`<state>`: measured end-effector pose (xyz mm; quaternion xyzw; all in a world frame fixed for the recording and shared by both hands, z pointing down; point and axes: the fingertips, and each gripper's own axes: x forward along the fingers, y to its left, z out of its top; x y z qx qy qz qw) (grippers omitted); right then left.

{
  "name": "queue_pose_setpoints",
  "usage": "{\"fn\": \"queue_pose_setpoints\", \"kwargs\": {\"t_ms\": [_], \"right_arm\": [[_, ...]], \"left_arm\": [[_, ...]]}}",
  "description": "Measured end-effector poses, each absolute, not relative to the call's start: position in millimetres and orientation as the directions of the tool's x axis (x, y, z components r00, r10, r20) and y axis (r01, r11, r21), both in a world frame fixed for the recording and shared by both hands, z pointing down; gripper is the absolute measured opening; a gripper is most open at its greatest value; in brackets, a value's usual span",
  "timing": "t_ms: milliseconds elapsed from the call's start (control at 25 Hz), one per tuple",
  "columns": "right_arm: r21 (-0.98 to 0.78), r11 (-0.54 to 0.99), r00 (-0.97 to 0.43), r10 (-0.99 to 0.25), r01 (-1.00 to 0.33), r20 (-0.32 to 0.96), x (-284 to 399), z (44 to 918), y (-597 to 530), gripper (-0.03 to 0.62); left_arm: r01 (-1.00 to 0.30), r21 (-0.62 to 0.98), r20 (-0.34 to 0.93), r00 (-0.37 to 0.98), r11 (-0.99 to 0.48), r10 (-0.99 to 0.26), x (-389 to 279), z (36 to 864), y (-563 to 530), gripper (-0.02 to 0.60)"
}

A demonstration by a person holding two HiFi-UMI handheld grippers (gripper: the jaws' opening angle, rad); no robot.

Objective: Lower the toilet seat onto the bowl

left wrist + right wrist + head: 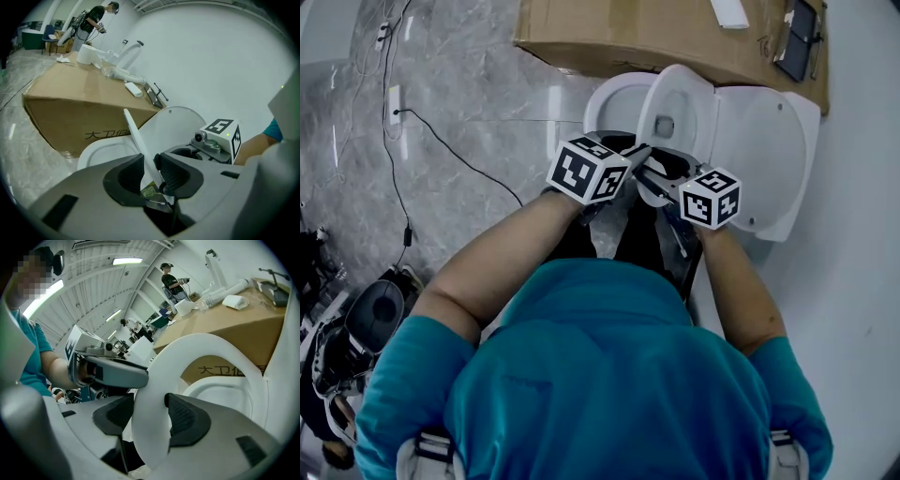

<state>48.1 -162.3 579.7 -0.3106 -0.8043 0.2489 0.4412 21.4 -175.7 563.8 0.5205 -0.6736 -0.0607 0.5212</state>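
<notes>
Toilet seat: a white ring, half raised and tilted. It stands between the open bowl and the lid, with its front edge off the bowl's rim.
Left claw: clamped on the seat's front rim, which shows edge-on as a thin white blade between the two dark pads.
Right claw: its jaws stand wide across the seat's broad band, a pad against each side, just beside the left claw.
Toilet bowl: white and uncovered, seen through the seat's opening from the right claw's side.
Lid: swung back behind the seat, toward the white wall.
Cardboard box: on the floor just beside the bowl, with dark printed characters on its side. A roll of paper and some small white items lie on its top.
Person: in a teal shirt, standing over the toilet with both forearms stretched toward the seat.
Floor: grey, marble-patterned. A black cable trails across it, well apart from the toilet.
</notes>
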Motion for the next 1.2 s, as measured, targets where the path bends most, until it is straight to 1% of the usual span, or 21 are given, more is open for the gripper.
{"fn": "queue_pose_setpoints", "kwargs": {"t_ms": [440, 680, 920, 1200], "right_arm": [[-0.651, 0.698, -0.376, 0.713, 0.298, 0.592, 40, 608, -134, 0.228], [-0.65, 0.696, -0.352, 0.717, 0.305, 0.602, 36, 620, -121, 0.192], [-0.655, 0.692, -0.33, 0.721, 0.304, 0.609, 33, 636, -110, 0.184], [-0.654, 0.689, -0.306, 0.724, 0.312, 0.618, 28, 660, -97, 0.19]], "left_arm": [[-0.612, 0.629, 0.655, 0.087, 0.478, -0.75, 12, 595, -145, 0.107], [-0.591, 0.637, 0.663, 0.092, 0.495, -0.743, 6, 614, -128, 0.103], [-0.576, 0.642, 0.67, 0.1, 0.506, -0.735, 2, 632, -116, 0.102], [-0.563, 0.641, 0.684, 0.11, 0.522, -0.722, -3, 656, -102, 0.101]]}}
